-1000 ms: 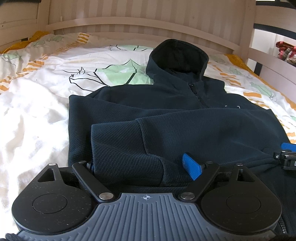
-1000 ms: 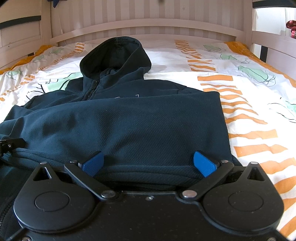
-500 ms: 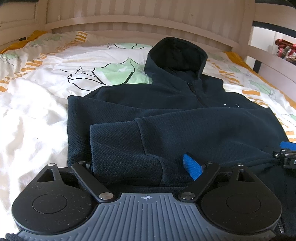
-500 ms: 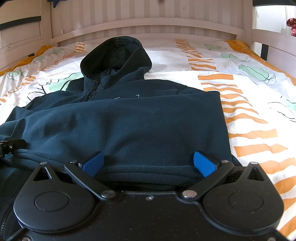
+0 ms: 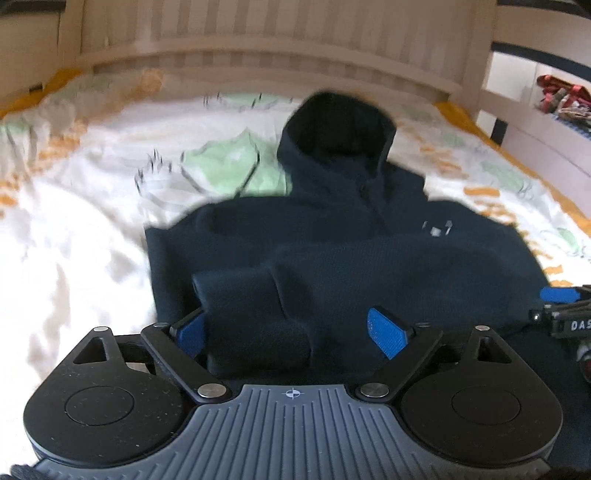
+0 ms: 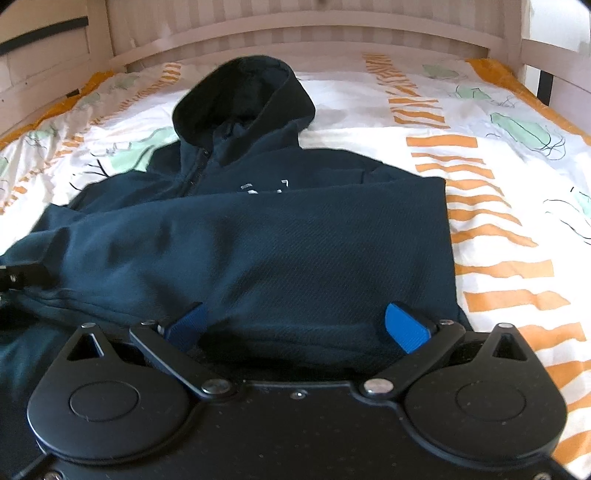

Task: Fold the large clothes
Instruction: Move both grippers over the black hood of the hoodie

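The left gripper is seen with its blue fingers spread wide, a bunched fold of the dark navy hoodie lying between them but not pinched. The right gripper is likewise held apart, its pads standing either side of the hoodie's near edge, with cloth between them and no clamp made.

The hoodie is laid flat on the patterned bedsheet, its hood pointing away toward the slatted headboard and its hem nearest both grippers. Its long axis is thus run straight ahead of the fingers, from hem to hood. A sleeve is already laid across the body on the left side, its cuff end lying just ahead of the left gripper.

Both grippers are placed at the hem end, side by side, the left at the garment's left half and the right at its right half; neither is clearly nearer. The next move is judged to be a closing on the hem, followed by a lift forward toward the hood.

The left view is blurred, so fine contact cannot be told.
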Demonstrator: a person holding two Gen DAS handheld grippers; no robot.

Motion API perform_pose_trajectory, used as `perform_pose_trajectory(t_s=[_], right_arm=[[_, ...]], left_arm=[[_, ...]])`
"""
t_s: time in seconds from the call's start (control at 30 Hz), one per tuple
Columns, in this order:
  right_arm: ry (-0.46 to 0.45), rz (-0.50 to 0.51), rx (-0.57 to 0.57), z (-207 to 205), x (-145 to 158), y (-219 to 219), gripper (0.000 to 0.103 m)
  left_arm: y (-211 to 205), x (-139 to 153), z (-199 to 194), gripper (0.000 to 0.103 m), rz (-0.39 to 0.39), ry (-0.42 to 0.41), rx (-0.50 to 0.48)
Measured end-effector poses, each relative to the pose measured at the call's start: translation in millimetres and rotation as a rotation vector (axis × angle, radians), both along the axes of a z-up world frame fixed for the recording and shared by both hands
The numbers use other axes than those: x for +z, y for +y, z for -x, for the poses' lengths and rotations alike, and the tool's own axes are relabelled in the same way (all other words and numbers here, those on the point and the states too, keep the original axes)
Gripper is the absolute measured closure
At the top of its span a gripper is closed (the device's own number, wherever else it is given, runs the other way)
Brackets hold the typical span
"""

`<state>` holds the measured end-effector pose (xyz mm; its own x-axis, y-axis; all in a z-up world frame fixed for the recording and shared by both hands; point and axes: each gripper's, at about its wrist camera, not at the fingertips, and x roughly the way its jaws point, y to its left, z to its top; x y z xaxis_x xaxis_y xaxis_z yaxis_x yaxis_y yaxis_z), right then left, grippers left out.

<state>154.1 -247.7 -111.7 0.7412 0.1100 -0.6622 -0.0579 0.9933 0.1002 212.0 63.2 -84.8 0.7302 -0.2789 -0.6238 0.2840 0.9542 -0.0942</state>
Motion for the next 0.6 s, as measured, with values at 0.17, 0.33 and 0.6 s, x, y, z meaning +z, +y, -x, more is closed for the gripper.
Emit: perform_pose_trajectory(t_s=[0.17, 0.33, 0.6], right_arm=[[-0.046, 0.002, 0.031, 9, 20, -1, 0.003], [-0.092, -0.033, 0.045, 0, 46, -5, 0.008], [-0.098, -0.102, 0.031, -40, 71, -19, 0.017]], left_arm=[[4, 35, -7, 0.014, 0.018, -0.05, -0.016], [-2, 61, -32, 0.014, 0.014, -0.084, -0.028], [-30, 73, -73, 0.014, -0.043, -0.113, -0.059]])
